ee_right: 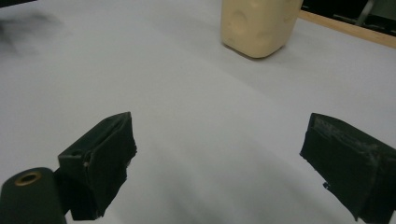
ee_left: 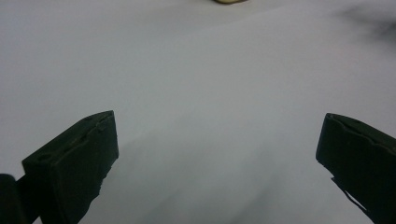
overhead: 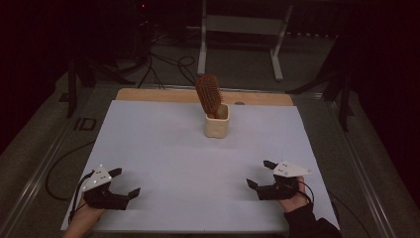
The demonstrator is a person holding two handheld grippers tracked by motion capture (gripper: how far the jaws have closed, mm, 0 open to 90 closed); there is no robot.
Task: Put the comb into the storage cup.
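Observation:
A wooden hairbrush (overhead: 208,93) stands bristle-head up in a cream holder cup (overhead: 217,121) at the far middle of the white table sheet (overhead: 163,148). The cup's lower body (ee_right: 259,25) rises at the top of the right gripper view, and a sliver of it (ee_left: 229,1) touches the top edge of the left gripper view. My left gripper (overhead: 124,182) rests open near the front left corner, nothing between its jaws. My right gripper (overhead: 260,173) lies open near the front right, also holding nothing. Both are far from the cup.
A wooden strip (overhead: 148,95) runs along the table's far edge. Beyond it stand a white metal frame (overhead: 237,34) and floor cables (overhead: 163,64) in a dark room. A dark post (overhead: 74,89) stands left of the table.

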